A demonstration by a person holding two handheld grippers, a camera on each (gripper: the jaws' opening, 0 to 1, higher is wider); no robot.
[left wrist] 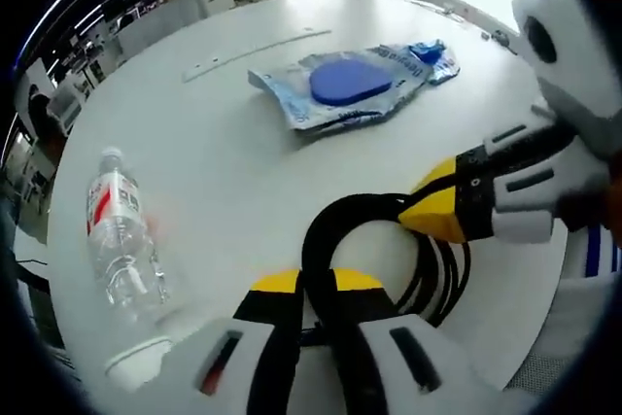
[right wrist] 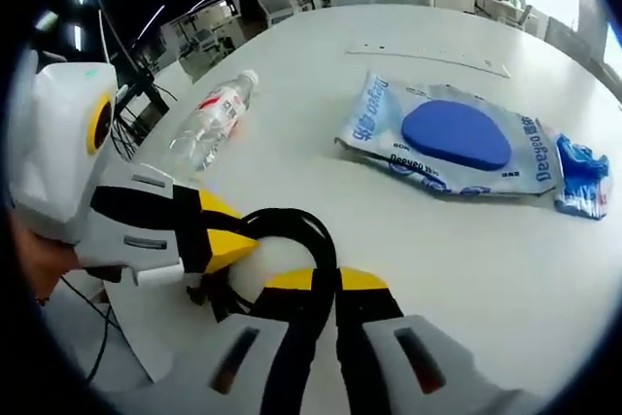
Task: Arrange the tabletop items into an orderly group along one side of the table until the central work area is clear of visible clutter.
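Left gripper [left wrist: 318, 289] clamped tight on coiled black cable [left wrist: 335, 230]; right gripper [right wrist: 326, 284] likewise pinching same cable [right wrist: 292, 225], alongside. Plastic bottle [left wrist: 119, 230] lying left of left gripper; blue packet [left wrist: 350, 85] ahead on white table [left wrist: 224, 162].

Coiled black cable [left wrist: 335, 240] lying near the white table's [left wrist: 243, 182] edge. Clear plastic water bottle [left wrist: 119, 230] with red-and-white label and white cap, lying on its side near another edge. Crumpled blue-and-white plastic packet [left wrist: 350, 85] holding a blue oval pad, flat, farther in.
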